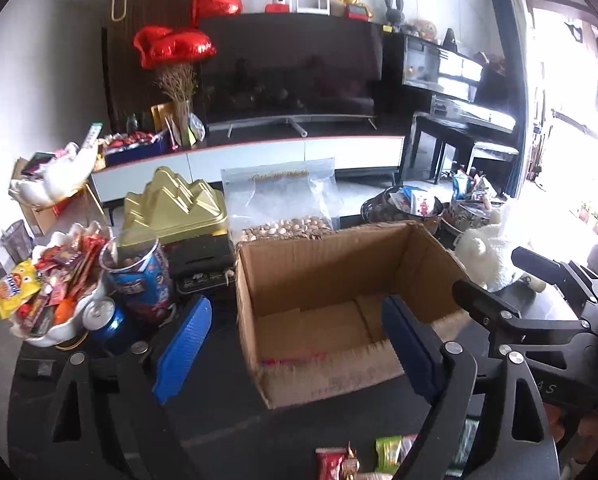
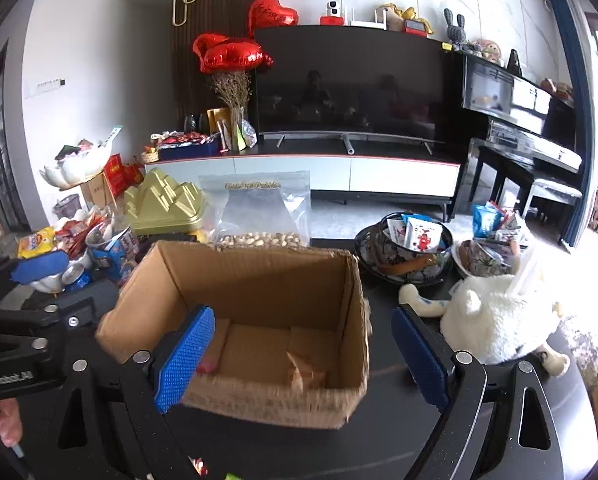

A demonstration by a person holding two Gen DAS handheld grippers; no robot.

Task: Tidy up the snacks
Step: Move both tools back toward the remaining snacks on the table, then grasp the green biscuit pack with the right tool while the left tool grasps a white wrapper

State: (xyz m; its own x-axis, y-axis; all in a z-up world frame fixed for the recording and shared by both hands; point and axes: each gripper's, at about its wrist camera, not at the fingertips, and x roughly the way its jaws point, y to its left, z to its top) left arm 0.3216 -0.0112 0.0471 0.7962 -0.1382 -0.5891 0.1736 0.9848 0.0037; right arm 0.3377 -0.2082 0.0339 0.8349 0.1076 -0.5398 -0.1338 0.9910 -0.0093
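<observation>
An open cardboard box (image 1: 331,280) stands on the dark table; it also shows in the right wrist view (image 2: 259,280), with an orange snack packet (image 2: 307,372) and a pink packet (image 2: 208,364) on its floor. My left gripper (image 1: 299,344) is open and empty, just above the box's near rim. My right gripper (image 2: 303,356) is open and empty over the box's near side. Loose snack packets (image 1: 363,460) lie on the table at the front edge.
A white dish of snacks (image 1: 55,280), a blue can (image 1: 107,324) and a blue tub (image 1: 139,276) stand left. A bag of pistachios (image 1: 283,204) and a gold box (image 1: 171,208) are behind. Patterned bowls (image 2: 407,248) and a white plush toy (image 2: 495,320) are right.
</observation>
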